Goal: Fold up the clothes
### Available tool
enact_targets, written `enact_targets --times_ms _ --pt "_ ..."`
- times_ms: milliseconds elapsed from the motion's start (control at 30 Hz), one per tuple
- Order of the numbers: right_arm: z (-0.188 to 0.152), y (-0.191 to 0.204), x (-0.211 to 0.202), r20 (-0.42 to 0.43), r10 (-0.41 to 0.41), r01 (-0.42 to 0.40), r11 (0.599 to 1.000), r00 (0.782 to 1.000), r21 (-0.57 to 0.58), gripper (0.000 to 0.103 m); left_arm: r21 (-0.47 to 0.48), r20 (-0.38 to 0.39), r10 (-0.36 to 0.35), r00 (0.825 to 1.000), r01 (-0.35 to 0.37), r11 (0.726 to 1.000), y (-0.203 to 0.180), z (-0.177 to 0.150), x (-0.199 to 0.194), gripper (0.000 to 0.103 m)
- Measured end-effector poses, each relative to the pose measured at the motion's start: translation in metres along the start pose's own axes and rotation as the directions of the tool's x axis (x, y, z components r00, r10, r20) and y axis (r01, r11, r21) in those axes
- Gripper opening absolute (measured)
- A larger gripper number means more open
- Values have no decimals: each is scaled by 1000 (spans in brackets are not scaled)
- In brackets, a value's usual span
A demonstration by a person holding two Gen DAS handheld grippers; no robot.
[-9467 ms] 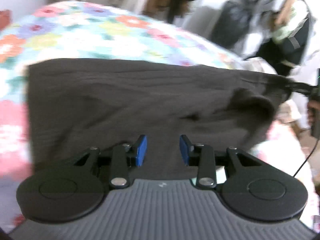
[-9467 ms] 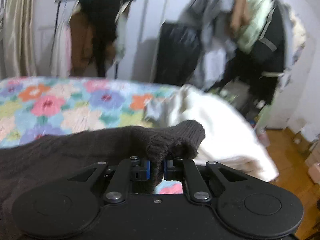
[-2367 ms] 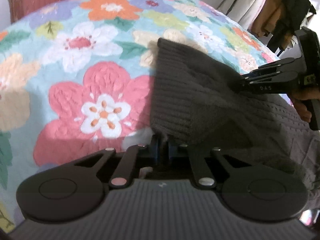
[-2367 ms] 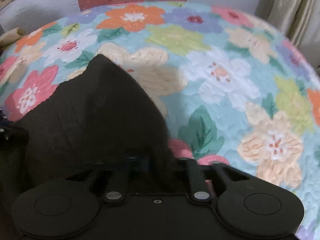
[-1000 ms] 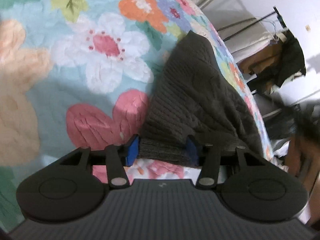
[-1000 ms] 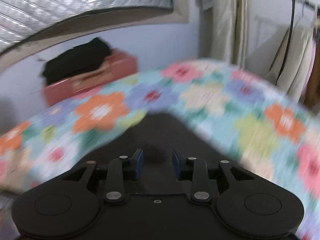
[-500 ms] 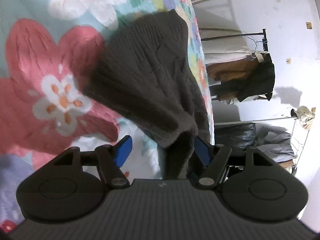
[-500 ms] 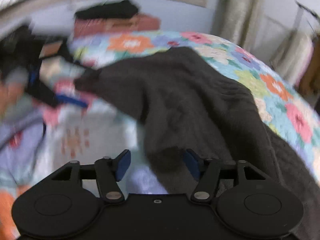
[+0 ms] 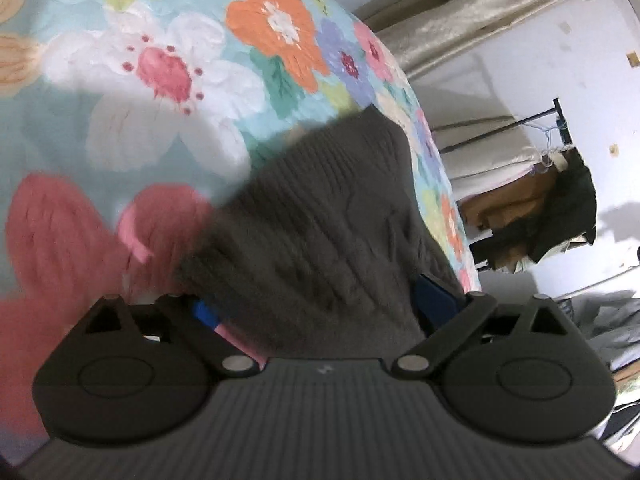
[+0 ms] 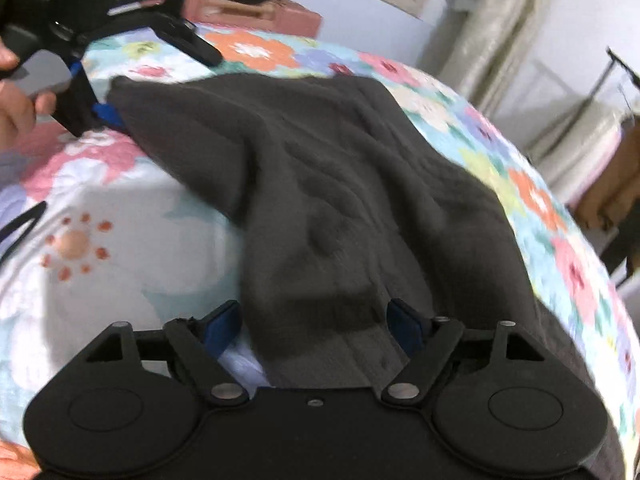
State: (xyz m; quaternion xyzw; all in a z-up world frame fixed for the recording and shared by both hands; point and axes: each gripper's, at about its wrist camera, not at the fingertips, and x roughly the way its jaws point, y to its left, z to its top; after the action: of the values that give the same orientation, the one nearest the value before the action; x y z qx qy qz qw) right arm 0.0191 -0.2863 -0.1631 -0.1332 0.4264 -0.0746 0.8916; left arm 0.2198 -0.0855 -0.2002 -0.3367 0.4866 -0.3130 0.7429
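1. The left gripper has its jaws spread wide, with a ribbed edge of the dark knit sweater lying between them, unclamped.
2. The right gripper is likewise wide apart, astride another fold of the sweater, gripping nothing.
3. From the right wrist view, the left gripper sits at the sweater's far left corner, so the garment's long axis runs roughly from one tool to the other.
4. The sweater lies rumpled across the floral bedspread, nearer its right edge, where the cover curves down.
5. Bare cover lies to the left of the sweater, probably the better room for laying a fold; the right side drops toward a clothes rack.
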Motion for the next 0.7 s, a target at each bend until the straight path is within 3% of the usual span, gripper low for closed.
enact_targets --times_ms 33,67,100,133,167,200,233,367,433,533,633,700 --pt "-5 -3 2 4 19 -19 999 1000 27 82 26 -9 17 1000 -16 1000 -1 2 4 67" --pt "-9 -7 5 9 38 -38 998 999 54 82 80 -12 63 998 -62 995 -5 2 6 28" --pt "-12 -10 7 15 54 -55 995 998 80 81 138 -7 112 994 -110 984 -9 0 7 13" --pt "-13 -13 8 24 67 -69 992 997 107 70 188 13 147 989 -147 971 -12 -3 7 8" --pt "-13 -16 8 31 75 -78 988 997 133 60 200 36 145 989 -150 968 -15 -5 5 8" --pt "-11 -19 9 33 73 -77 985 997 154 33 213 58 143 988 -152 965 -17 -8 3 8" --pt "-8 -21 10 31 65 -69 983 997 168 14 232 84 142 986 -158 960 -21 -10 1 8" --pt "3 -32 5 73 119 -133 962 990 238 12 374 254 138 957 -229 899 -45 -2 -30 7" --pt "12 -37 -9 127 177 -210 922 976 324 12 361 329 109 938 -232 903 -48 16 -58 7" --pt "32 -20 -40 236 254 -324 883 938 340 12 299 466 120 876 -284 911 -43 41 -109 7" --pt "53 13 -49 272 317 -383 893 908 237 12 246 548 215 809 -401 883 -30 53 -136 7" --pt "63 37 -38 252 358 -405 899 899 168 12 211 546 297 783 -472 856 -15 56 -136 7"
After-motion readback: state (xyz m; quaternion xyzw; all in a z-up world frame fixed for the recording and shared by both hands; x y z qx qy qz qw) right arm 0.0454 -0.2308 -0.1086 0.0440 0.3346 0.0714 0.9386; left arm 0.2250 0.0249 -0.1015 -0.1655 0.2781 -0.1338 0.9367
